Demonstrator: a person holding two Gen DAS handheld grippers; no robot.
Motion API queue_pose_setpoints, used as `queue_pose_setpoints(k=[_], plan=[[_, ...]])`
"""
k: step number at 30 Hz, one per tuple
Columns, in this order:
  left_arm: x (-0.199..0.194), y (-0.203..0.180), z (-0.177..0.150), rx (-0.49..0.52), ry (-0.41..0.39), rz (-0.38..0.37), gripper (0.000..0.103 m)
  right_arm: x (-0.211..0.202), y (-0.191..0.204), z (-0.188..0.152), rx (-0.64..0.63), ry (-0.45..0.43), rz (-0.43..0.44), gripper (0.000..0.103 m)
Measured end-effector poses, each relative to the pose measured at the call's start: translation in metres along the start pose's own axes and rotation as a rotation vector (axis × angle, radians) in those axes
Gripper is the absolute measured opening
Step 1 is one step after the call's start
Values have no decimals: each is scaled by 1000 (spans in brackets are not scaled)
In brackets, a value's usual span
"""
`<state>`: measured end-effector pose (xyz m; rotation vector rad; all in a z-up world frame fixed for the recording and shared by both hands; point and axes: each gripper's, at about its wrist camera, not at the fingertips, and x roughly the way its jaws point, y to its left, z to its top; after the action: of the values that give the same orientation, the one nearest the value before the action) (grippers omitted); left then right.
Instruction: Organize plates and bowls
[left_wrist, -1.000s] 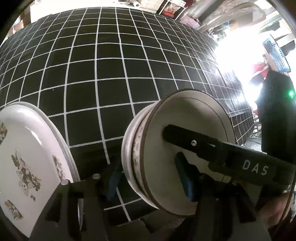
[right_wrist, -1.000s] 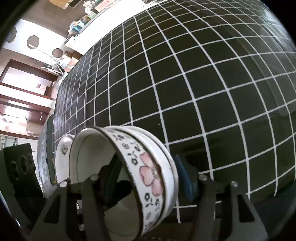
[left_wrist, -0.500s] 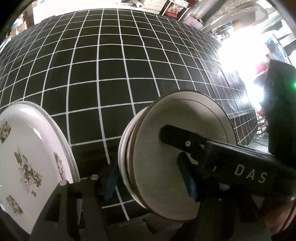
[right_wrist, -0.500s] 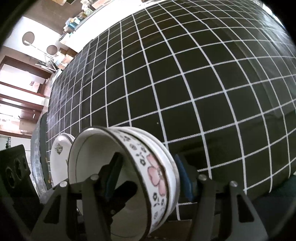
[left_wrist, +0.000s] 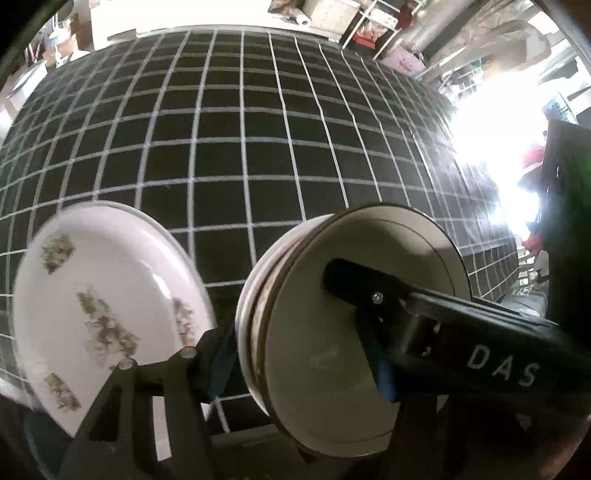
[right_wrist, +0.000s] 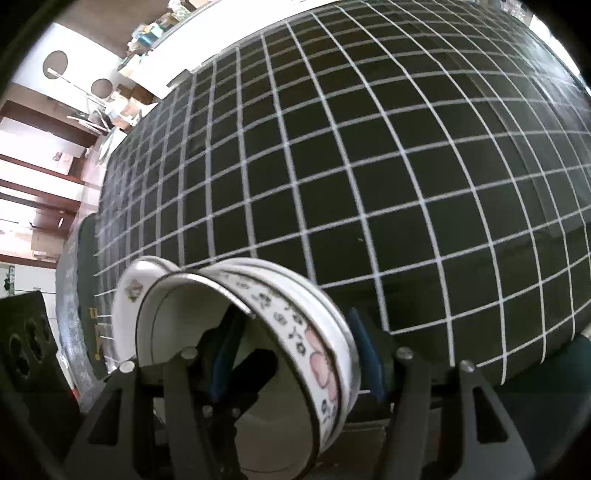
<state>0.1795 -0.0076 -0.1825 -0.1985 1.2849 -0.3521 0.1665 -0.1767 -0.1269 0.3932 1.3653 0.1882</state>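
Observation:
A stack of white bowls (left_wrist: 388, 243) with a floral band and a pink flower (right_wrist: 317, 369) hangs tipped on its side above the table. My left gripper (left_wrist: 303, 365) is shut on it, with one blue pad outside the base and the other inside the mouth. My right gripper (right_wrist: 295, 350) is shut on the stack's wall, one pad inside and one outside. That gripper's black finger (left_wrist: 369, 288) reaches into the bowl mouth. A white plate (left_wrist: 110, 302) with small flower motifs lies on the cloth to the left, partly hidden behind the bowls (right_wrist: 129, 291) in the right wrist view.
A black tablecloth with a white grid (left_wrist: 258, 147) covers the table (right_wrist: 369, 166). Shelves and clutter stand beyond its far edge. Strong glare sits at the right of the left wrist view. A black box with round holes (right_wrist: 22, 343) stands off the table's left end.
Both grippers have risen with the bowl stack between them, and the table looks farther off. The plate has slid right and up in the left wrist view. The left jaws stand slightly wider.

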Motion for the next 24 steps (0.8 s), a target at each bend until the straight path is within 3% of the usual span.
queue_pose_setpoints(k=[5, 10, 16, 24], plan=[[-45, 18, 8, -25, -65, 18, 60, -19, 40, 7, -75, -32, 23, 63], [-67, 55, 12, -86, -93, 57, 60, -5, 86, 12, -134, 14, 57, 63], [-64, 104, 5, -186, -72, 79, 60, 37, 124, 11, -186, 94, 53, 63], [-51, 133, -6, -237, -46, 71, 60, 70, 142, 7, -196, 154, 37, 63]])
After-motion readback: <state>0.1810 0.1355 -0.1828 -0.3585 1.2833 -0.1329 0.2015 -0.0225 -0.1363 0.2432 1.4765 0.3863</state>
